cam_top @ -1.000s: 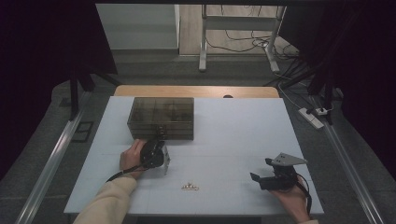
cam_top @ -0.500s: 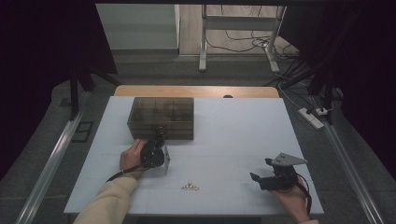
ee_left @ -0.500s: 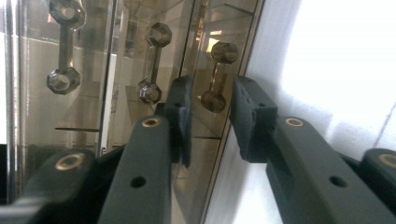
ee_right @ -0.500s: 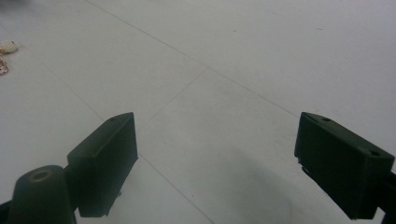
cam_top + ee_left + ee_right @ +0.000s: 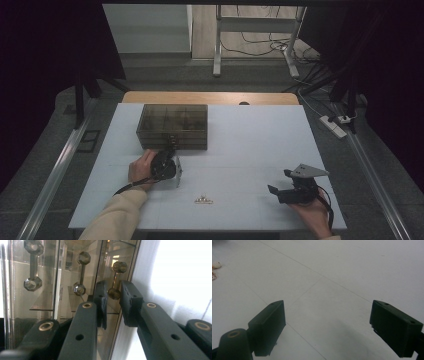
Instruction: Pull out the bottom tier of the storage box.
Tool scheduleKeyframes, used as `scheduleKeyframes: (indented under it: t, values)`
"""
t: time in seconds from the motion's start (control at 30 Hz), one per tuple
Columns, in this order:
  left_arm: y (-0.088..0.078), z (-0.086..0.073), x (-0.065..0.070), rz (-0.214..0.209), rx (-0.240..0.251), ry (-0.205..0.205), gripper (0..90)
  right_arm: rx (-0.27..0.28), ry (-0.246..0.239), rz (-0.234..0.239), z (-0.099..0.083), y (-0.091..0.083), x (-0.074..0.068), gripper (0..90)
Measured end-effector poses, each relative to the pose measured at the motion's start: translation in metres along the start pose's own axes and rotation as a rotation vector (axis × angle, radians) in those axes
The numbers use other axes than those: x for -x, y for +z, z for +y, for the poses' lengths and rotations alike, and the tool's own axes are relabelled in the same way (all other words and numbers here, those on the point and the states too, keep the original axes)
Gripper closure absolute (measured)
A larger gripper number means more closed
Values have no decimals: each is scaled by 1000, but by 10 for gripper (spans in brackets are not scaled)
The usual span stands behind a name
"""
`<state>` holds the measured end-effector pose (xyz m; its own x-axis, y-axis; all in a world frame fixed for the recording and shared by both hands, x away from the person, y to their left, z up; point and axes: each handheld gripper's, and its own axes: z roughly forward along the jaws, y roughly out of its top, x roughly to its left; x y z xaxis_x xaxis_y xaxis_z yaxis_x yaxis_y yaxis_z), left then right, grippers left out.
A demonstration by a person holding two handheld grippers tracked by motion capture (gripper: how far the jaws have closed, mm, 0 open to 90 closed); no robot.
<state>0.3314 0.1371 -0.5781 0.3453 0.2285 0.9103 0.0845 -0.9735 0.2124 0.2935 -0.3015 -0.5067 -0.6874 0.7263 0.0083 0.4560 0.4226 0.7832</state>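
Observation:
A smoky see-through drawer box (image 5: 172, 125) stands at the table's back left. In the left gripper view its drawer fronts carry faceted bar handles, and the gold handle (image 5: 115, 277) lies between my jaws. My left gripper (image 5: 113, 288) is rolled on its side at the box's front (image 5: 170, 149). Its jaws have just been closing, and the pads (image 5: 128, 300) stand close on both sides of the handle's lower knob without a clear press. My right gripper (image 5: 278, 192) rests low at the table's front right, open, with bare white table between its pads (image 5: 395, 327).
A small gold trinket (image 5: 203, 200) lies near the front edge between the two hands, and it sits at the far left of the right gripper view (image 5: 215, 265). The white table (image 5: 260, 135) ends in a wooden strip behind the box. Cables and metal legs cross the floor beyond.

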Motion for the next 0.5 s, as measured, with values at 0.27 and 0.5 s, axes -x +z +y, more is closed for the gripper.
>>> scheduleKeyframes:
  t: [0.27, 0.5]
  values:
    - [0, 0, 1, 2, -3, 9, 771, 0, 1, 0, 0, 0, 0, 127]
    - [1, 1, 1, 8, 4, 16, 777, -1, 3, -1, 0, -1, 0, 127]
